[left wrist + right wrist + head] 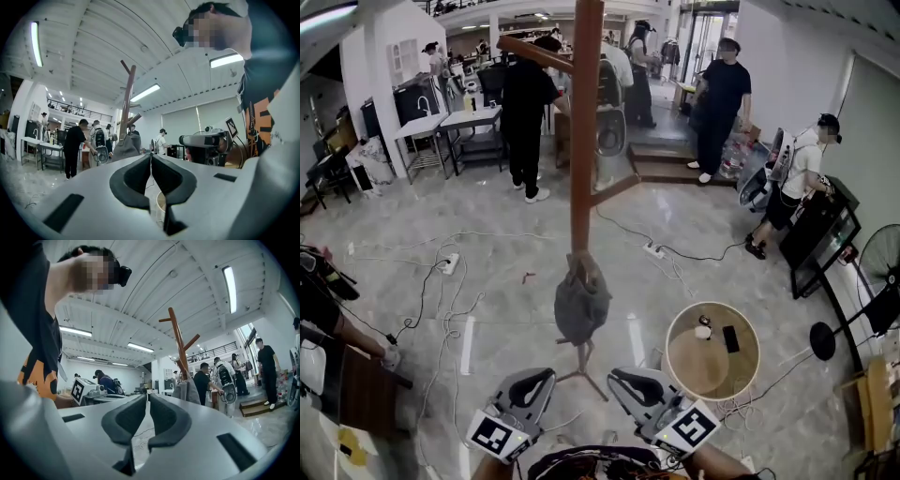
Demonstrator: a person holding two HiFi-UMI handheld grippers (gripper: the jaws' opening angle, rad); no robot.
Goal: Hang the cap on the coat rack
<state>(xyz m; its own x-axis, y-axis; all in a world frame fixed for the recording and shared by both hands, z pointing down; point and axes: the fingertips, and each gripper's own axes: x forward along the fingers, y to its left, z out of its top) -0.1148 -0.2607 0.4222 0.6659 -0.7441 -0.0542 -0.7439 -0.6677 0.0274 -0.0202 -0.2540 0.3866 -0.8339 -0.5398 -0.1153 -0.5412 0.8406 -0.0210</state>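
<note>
A grey cap (581,302) is hung on the wooden coat rack (584,122). The left gripper (546,377) is closed, empty; the right gripper (621,377) is parted slightly, empty.

a limp grey cap (581,302) hangs low on the upright wooden coat rack (585,122), against its pole.

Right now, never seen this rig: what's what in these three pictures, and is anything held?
No robot: a person holds two grey handheld grippers. The head view looks down at the left gripper and right gripper; the other two pictures come from cameras riding on each gripper. Ahead stands a brown wooden coat rack with a grey fabric cap hanging low on it. The round light wooden table carries a black phone. Left jaws are shut, right slightly apart; both hold nothing.
</note>
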